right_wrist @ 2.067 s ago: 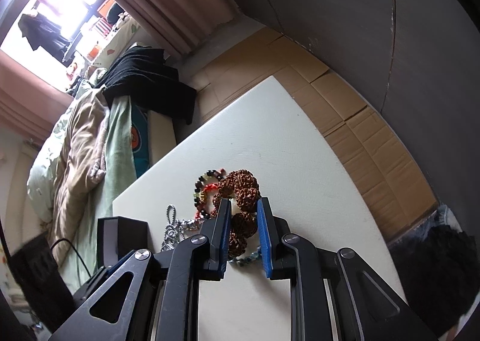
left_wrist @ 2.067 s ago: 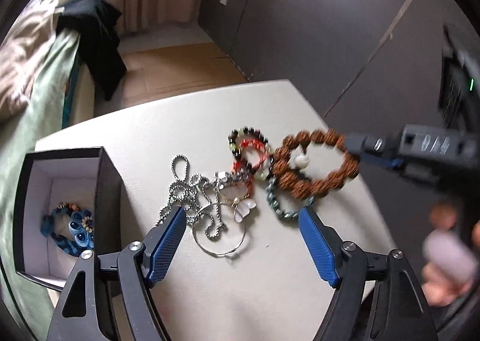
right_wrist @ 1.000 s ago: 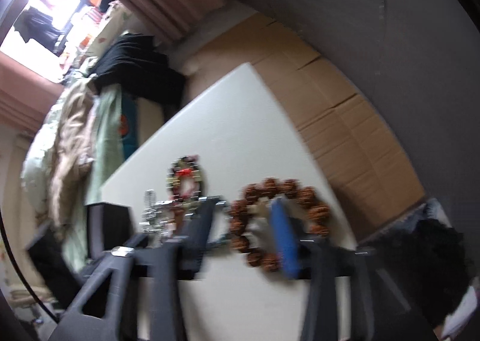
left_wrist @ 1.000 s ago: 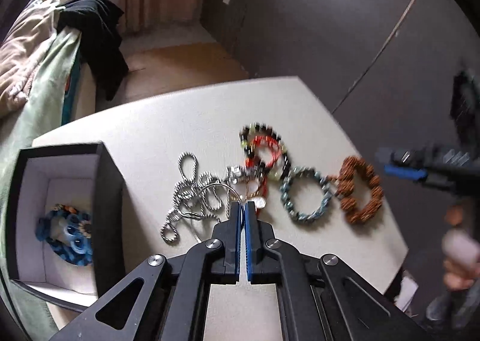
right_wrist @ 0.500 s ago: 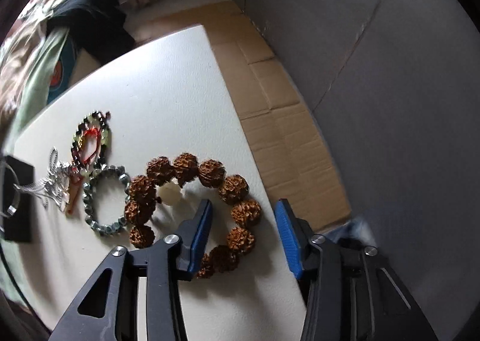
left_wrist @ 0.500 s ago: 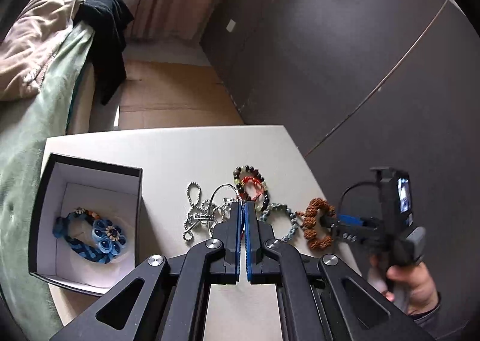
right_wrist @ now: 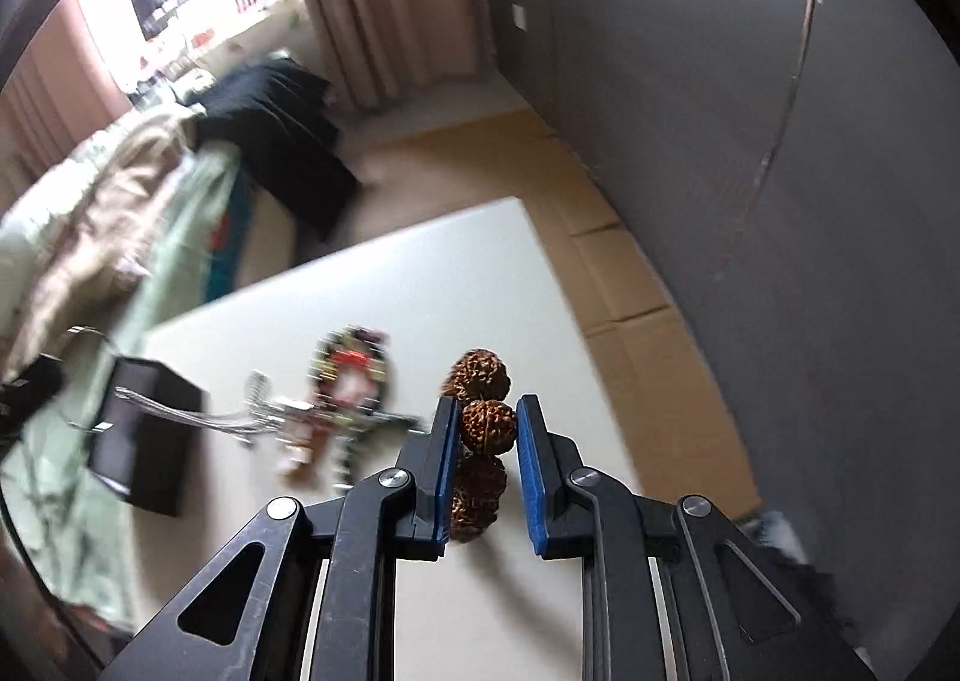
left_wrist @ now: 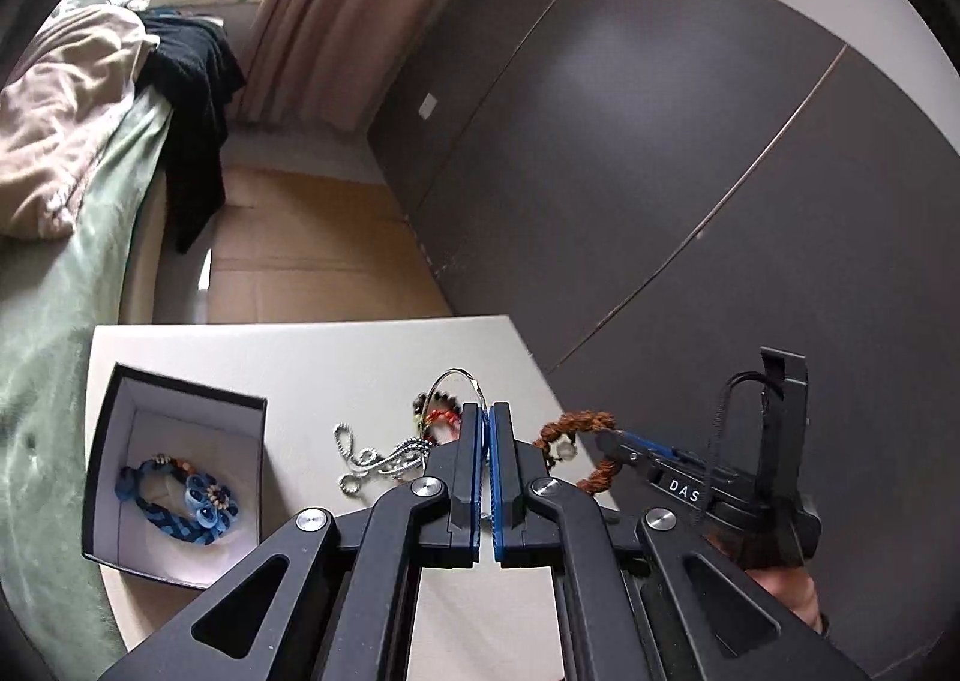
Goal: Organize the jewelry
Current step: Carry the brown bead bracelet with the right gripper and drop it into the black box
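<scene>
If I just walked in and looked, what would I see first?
Probably the big knobbly brown bead bracelet, caught between the closing right gripper above the white table. Next, the left gripper, shut on a thin silver hoop that sticks up over the jewelry pile. At the table's left edge, a black box holds a blue braided bracelet.

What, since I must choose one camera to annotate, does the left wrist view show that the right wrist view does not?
Only left wrist: the blue braided bracelet inside the black box, and the left gripper shut on a silver hoop. Only right wrist: the right gripper, jaws closing, with a bead of the brown bead bracelet between its pads. Both: white table, silver chain, the box.
</scene>
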Motion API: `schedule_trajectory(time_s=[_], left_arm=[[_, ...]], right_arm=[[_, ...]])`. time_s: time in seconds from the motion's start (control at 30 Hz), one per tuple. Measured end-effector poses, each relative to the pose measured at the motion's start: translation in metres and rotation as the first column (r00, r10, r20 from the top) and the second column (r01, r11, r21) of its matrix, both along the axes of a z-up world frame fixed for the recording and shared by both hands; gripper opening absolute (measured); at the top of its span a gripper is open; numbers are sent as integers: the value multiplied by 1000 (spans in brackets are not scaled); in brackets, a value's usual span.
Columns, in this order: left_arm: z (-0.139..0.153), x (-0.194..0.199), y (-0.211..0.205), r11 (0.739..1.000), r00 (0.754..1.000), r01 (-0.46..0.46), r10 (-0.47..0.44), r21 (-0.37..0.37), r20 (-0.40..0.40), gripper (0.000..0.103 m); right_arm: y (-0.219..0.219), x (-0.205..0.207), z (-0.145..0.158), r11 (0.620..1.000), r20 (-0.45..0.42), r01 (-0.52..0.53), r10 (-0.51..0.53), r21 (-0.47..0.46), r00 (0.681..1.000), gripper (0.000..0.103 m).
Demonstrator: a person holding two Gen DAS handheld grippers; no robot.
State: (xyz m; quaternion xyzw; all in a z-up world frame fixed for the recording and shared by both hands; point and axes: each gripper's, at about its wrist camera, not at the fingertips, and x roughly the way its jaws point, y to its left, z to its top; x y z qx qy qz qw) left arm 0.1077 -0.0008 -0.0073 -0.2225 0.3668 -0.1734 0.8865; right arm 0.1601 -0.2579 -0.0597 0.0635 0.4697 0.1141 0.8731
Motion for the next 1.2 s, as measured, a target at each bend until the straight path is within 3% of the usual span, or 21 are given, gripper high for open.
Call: schedule_trajectory(time_s=[0.17, 0.3, 0.53, 0.73, 0.97, 1.2], left_arm=[[5, -1, 1, 1000, 1000, 0, 0, -6, 10, 1], [0, 0, 5, 1000, 1000, -13, 13, -5, -1, 1], [-11, 5, 24, 998, 997, -67, 66, -11, -37, 1], [-20, 13, 38, 996, 994, -90, 88, -29, -61, 1], [8, 3, 52, 991, 993, -121, 121, -52, 7, 1], [48, -17, 66, 984, 979, -161, 169, -77, 110, 1]], right_arm=[[17, -4, 11, 982, 46, -63, 56, 177, 997, 20], [41, -3, 4, 956, 22, -106, 104, 273, 994, 20], [81, 6, -11, 951, 0, -147, 152, 272, 988, 20], [88, 11, -10, 930, 5, -165, 174, 329, 985, 20], [106, 29, -45, 984, -115, -97, 114, 148, 987, 20], [97, 32, -43, 990, -121, -75, 90, 123, 989, 20]])
